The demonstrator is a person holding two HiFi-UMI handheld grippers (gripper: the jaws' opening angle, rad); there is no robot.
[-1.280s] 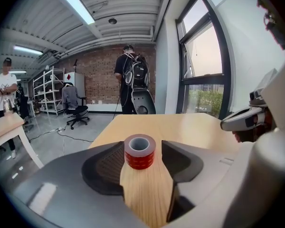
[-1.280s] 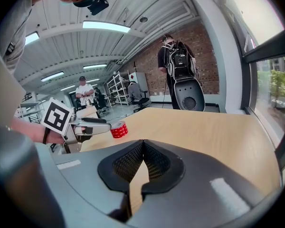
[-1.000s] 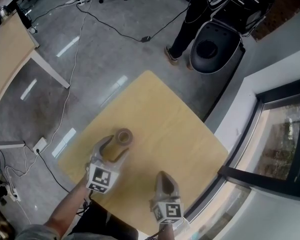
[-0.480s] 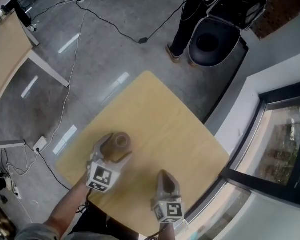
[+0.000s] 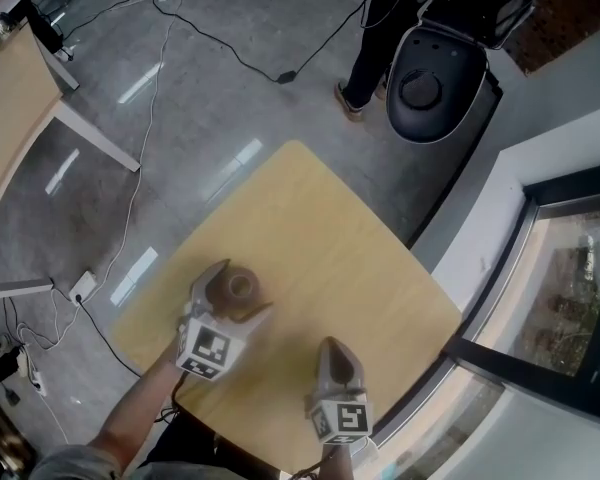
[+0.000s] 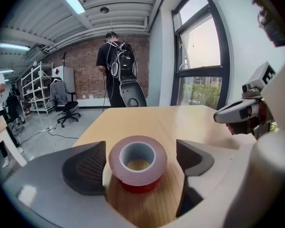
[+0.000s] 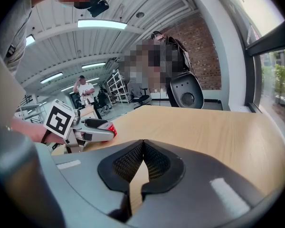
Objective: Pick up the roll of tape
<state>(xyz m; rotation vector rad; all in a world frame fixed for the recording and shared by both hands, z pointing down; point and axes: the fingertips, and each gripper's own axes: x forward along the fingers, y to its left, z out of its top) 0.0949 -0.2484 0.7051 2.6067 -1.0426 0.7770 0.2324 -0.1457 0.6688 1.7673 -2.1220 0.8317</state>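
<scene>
tape: roll of tape (image 6: 137, 161) lies flat on the table (image 5: 330, 218), hole axis upright, 9 o'clock of centre | left gripper (image 6: 140, 159): enters from 7 o'clock, angled down, jaws just opening, wide either side of the roll, not pinching | right gripper (image 7: 142, 145): 4 o'clock of the roll, jaws closed, empty

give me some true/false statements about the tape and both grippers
1. The roll of tape lies flat on the wooden table, hole up. True.
2. The left gripper is clamped on the roll. False: its jaws have just been opening and stand apart around the roll, not gripping it.
3. The right gripper is shut and empty. True.
4. The roll is blue. False: it is red.
</scene>
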